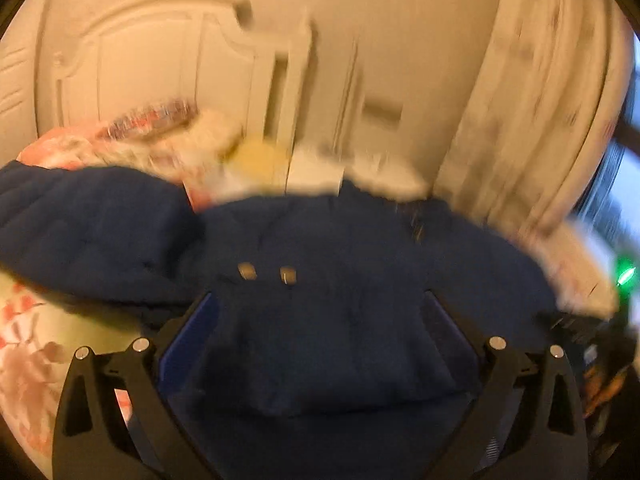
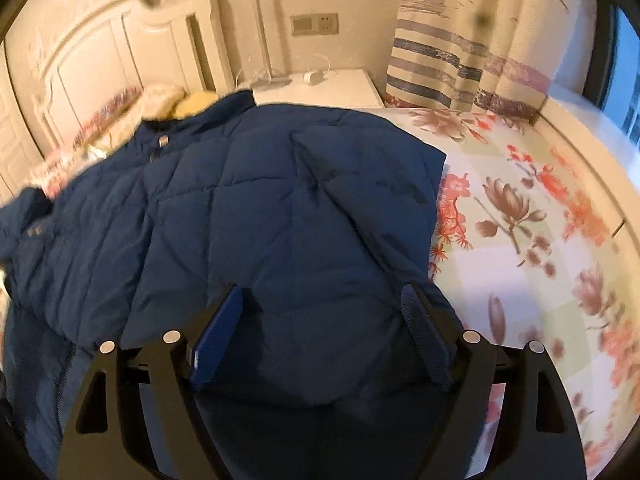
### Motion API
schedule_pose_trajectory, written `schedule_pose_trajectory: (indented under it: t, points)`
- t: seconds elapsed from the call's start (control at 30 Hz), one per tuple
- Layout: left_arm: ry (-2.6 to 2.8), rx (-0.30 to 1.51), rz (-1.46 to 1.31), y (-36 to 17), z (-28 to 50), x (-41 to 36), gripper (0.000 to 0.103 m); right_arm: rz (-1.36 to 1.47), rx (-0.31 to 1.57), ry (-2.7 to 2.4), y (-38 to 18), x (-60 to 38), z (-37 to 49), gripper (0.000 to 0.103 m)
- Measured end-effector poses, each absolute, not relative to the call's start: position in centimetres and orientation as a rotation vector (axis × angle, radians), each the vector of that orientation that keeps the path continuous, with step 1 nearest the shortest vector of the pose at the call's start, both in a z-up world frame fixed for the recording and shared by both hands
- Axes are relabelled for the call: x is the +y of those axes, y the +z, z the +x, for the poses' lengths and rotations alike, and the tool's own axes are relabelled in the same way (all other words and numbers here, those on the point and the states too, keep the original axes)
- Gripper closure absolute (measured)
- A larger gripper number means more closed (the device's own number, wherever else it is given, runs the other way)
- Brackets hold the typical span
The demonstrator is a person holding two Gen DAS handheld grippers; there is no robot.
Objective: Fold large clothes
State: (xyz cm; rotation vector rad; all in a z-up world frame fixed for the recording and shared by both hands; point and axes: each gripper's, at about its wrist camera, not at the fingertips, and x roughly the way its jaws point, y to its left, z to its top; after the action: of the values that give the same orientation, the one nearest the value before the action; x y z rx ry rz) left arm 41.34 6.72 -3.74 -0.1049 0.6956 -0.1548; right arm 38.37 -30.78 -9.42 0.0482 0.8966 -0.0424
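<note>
Beneath both grippers, a navy quilted jacket [image 2: 260, 208] lies spread on a floral bedsheet [image 2: 520, 220].

Left gripper [image 1: 320, 300]: jaws released and spread wide. A bunched fold of the jacket [image 1: 320, 340] sits between the fingers [image 1: 192, 340]; the pads do not press on it. Two metal snaps [image 1: 266, 273] lie on the fabric just ahead of the fingertips. This view is motion-blurred; contact cannot be confirmed in finer detail.

Right gripper [image 2: 320, 300]: jaws apart, blue pads [image 2: 218, 336] facing inward. Jacket fabric fills the gap between them, but neither pad pinches it. The jacket edge ends just right of the right finger, where bare bedsheet begins.

Ahead of the right gripper, beyond the jacket collar, stand a white nightstand [image 2: 320, 88] and a headboard [image 2: 120, 40]. A striped curtain [image 2: 460, 60] hangs ahead and to the right.
</note>
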Motion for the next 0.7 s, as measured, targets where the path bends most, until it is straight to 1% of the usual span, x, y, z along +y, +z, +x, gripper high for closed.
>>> schedule_pose_trajectory:
  t: [0.03, 0.1, 0.17, 0.23, 0.3, 0.33, 0.4, 0.5, 0.57, 0.6, 0.67, 0.7]
  points:
    - [-0.141, 0.751, -0.095, -5.0, 42.3, 6.6, 0.003, 0.047, 0.888, -0.035, -8.9, -30.6, 38.4, 0.024]
    - [-0.132, 0.812, -0.107, -6.8, 43.2, 6.9, 0.003, 0.028, 0.814, -0.032, -6.9, -29.9, 38.4, 0.024]
    - [-0.135, 0.818, -0.118, -7.3, 43.0, 7.2, 0.003, -0.026, 0.757, -0.028, -5.6, -28.5, 39.0, 0.024]
    - [-0.132, 0.818, -0.103, -7.8, 42.6, 7.2, 0.002, -0.075, 0.81, 0.035, -6.6, -26.7, 40.7, 0.024]
    - [-0.119, 0.824, -0.072, -8.0, 42.7, 6.7, 0.002, -0.143, 0.953, 0.107, -9.3, -24.8, 42.6, 0.024]
    - [-0.115, 0.823, -0.065, -8.0, 42.7, 6.6, 0.002, -0.19, 0.974, 0.097, -10.3, -24.1, 43.1, 0.023]
    - [-0.106, 0.825, -0.048, -8.0, 42.8, 6.3, 0.002, -0.162, 0.967, 0.102, -9.8, -24.2, 43.7, 0.023]
    - [-0.1, 0.83, -0.034, -7.9, 42.7, 6.0, 0.002, -0.057, 0.868, 0.057, -7.2, -25.8, 44.8, 0.023]
    - [-0.093, 0.834, -0.023, -7.9, 42.7, 5.9, 0.002, -0.045, 0.811, -0.031, -6.1, -27.1, 46.4, 0.017]
    - [-0.09, 0.836, -0.018, -8.0, 42.7, 5.7, 0.002, -0.054, 0.814, -0.065, -6.3, -27.5, 47.3, 0.016]
    - [-0.088, 0.838, -0.015, -8.0, 42.8, 5.7, 0.002, -0.044, 0.938, -0.102, -8.6, -28.7, 50.0, 0.016]
    - [-0.09, 0.839, -0.017, -8.0, 42.8, 5.7, 0.002, -0.019, 1.014, -0.092, -10.2, -29.4, 51.2, 0.013]
